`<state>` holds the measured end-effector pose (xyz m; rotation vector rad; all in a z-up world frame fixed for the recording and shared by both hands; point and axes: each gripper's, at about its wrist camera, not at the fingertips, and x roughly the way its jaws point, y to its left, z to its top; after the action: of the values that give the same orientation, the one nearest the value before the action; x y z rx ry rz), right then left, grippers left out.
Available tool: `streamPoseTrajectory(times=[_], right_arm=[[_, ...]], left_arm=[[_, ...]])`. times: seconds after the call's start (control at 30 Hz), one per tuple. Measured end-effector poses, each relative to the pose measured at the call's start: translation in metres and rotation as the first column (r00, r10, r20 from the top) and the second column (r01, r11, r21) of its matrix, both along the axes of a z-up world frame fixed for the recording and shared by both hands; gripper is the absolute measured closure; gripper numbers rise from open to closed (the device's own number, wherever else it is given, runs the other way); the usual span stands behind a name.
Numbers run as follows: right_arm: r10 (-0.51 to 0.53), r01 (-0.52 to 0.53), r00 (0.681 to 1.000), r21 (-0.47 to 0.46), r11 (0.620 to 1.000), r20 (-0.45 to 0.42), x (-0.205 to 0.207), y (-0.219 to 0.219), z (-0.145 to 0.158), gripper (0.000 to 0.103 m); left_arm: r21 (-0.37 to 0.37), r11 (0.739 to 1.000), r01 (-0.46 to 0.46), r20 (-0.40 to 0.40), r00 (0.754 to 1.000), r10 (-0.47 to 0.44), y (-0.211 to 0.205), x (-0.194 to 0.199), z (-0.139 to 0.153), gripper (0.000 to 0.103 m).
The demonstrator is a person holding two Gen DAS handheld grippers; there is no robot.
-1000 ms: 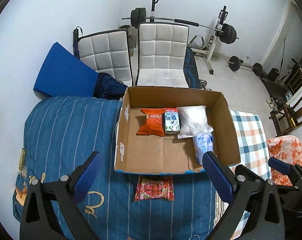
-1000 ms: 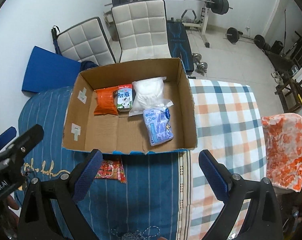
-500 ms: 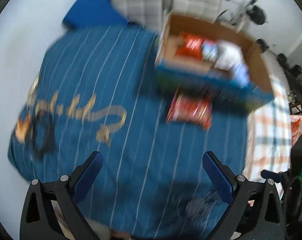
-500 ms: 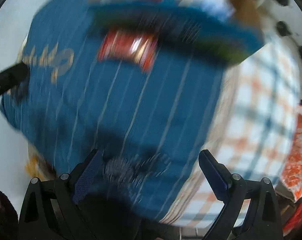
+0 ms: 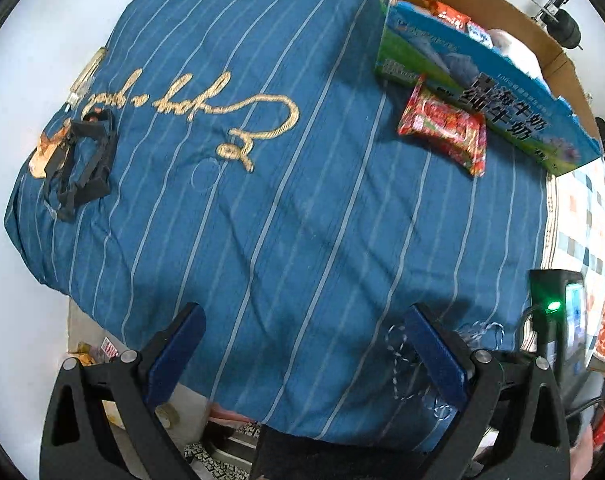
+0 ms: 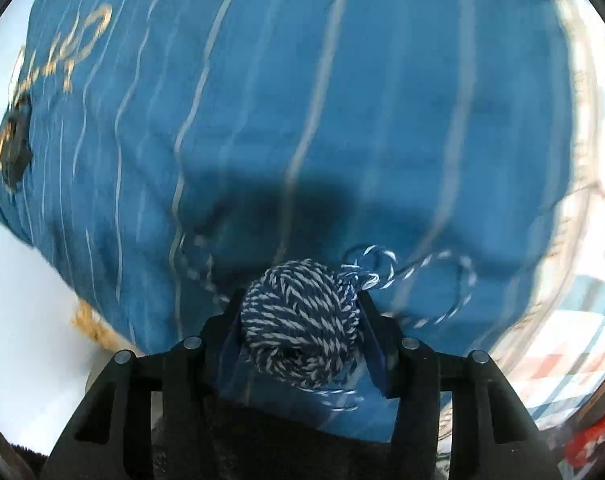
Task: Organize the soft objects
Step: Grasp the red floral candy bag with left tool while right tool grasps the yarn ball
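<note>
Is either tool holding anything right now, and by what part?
The right tool grips the yarn ball across its sides, a loose strand trailing on the blue cloth. The left tool is open, holding nothing.

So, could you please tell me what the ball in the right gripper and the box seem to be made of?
The ball of yarn in the right gripper looks like soft twisted fibre, blue and white plies, matte. The box looks like corrugated cardboard: brown inside, glossy printed outside.
</note>
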<state>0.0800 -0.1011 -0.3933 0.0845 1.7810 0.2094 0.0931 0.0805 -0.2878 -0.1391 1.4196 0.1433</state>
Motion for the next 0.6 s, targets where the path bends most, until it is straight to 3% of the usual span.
streamPoseTrajectory(times=[0.17,0.4,0.6], right_arm=[[-0.109,0.117,0.986,-0.063,0.991,0.125,0.028,-0.066,0.039,0.049],[-0.297,0.320,0.923,-0.058,0.946,0.244,0.059,-0.156,0.090,0.049],[-0.349,0.376,0.905,-0.072,0.924,0.244,0.080,-0.173,0.083,0.049]], left_arm=[[0.001,1.000,0.030,0.041,0.999,-0.030,-0.011,0.019,0.013,0.001],[-0.024,0.996,0.091,0.083,0.993,-0.089,-0.048,0.055,0.027,0.001],[-0.057,0.991,0.120,0.079,0.990,-0.115,-0.072,0.112,0.011,0.001]])
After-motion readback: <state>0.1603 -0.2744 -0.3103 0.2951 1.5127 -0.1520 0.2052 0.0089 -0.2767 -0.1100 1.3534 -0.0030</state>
